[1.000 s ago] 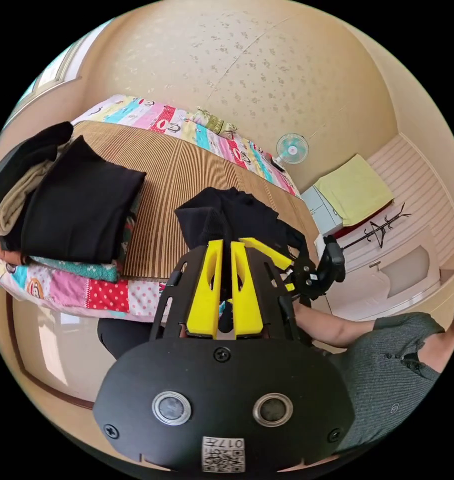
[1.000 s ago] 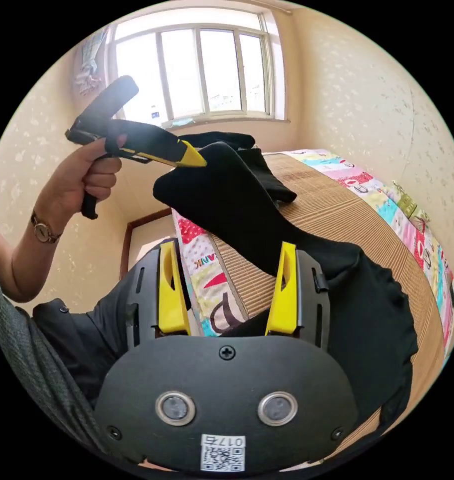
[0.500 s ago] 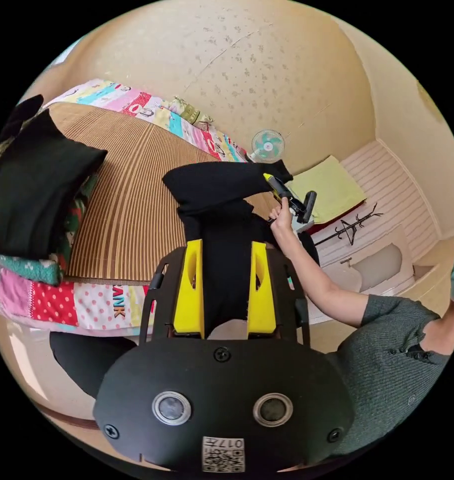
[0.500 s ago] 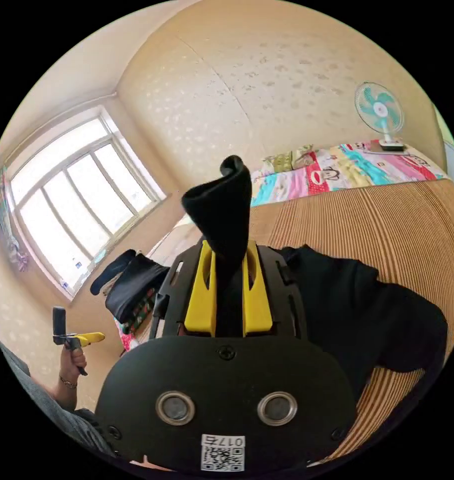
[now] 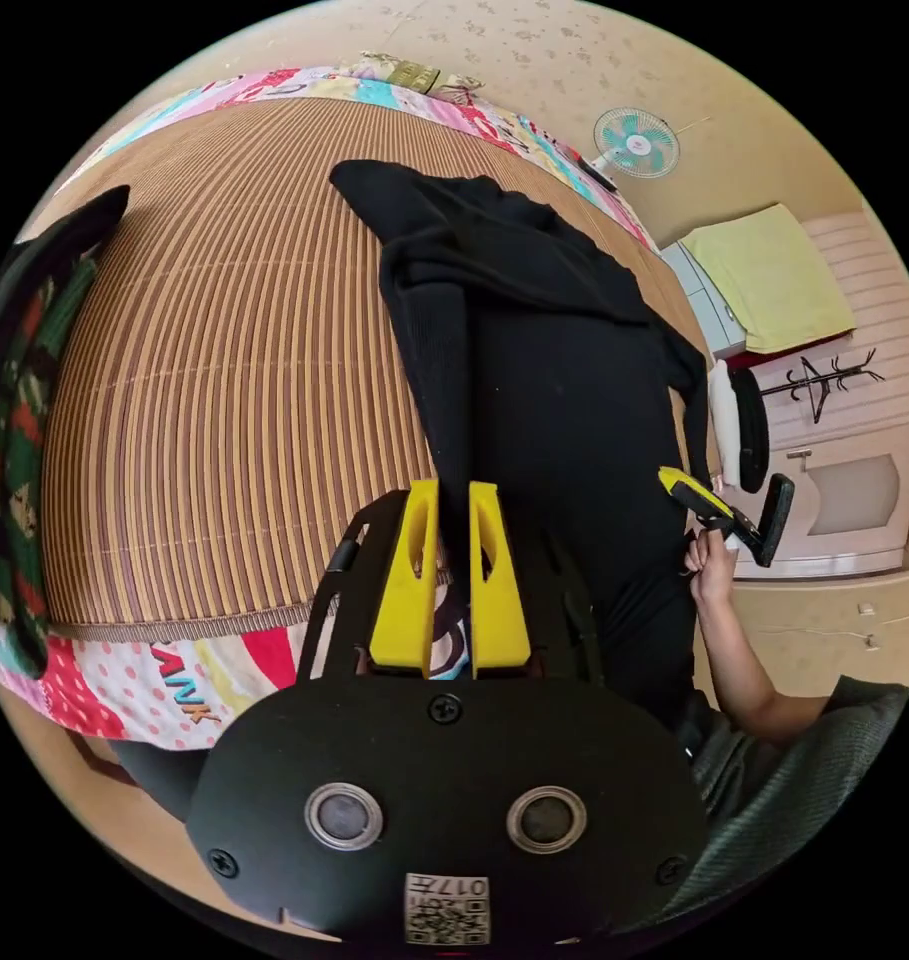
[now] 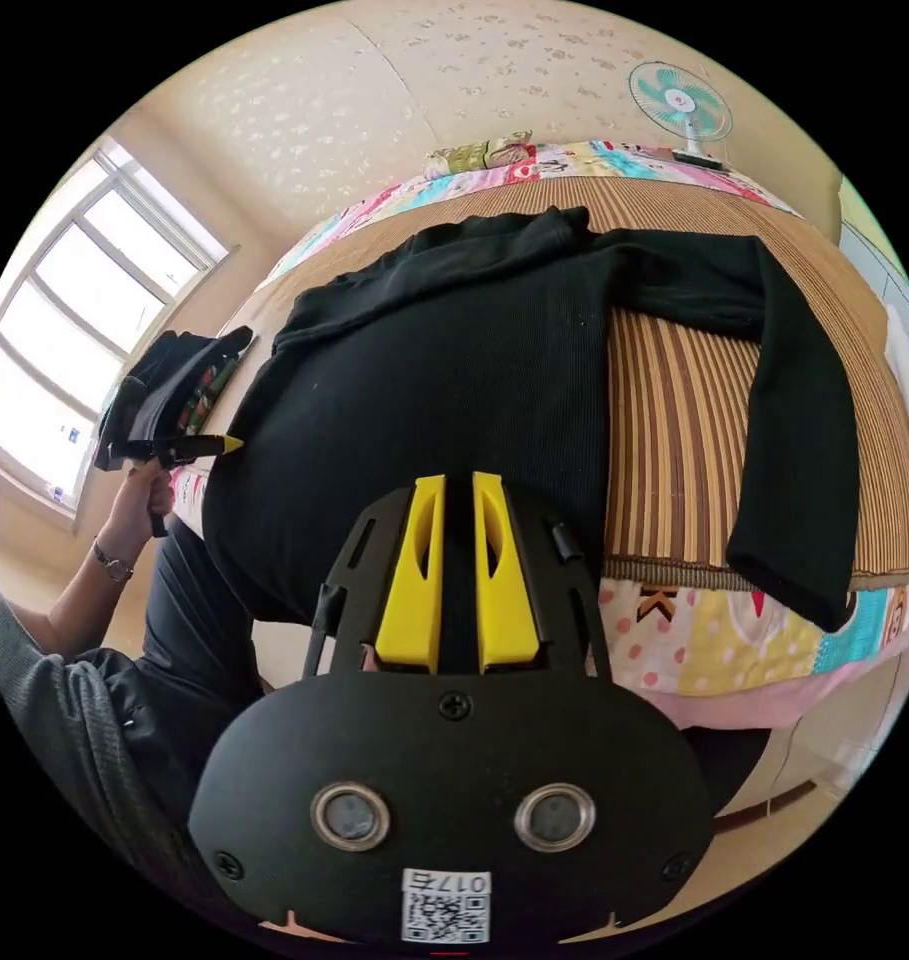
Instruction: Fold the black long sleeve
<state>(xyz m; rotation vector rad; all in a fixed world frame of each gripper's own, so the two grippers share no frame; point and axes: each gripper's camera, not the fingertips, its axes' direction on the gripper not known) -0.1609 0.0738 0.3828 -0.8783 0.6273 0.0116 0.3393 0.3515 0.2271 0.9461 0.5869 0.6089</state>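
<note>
Black shirt [image 6: 444, 370] flat on striped mat [image 5: 234, 400]; left tool [image 5: 451, 500] and right tool [image 6: 458, 490] each clenched on hem.

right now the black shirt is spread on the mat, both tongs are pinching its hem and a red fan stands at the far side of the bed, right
Not quite: the fan is teal, as the right gripper view shows. The rest holds: the black shirt is spread on the mat, with the left tongs and right tongs each pinching its hem.
</note>
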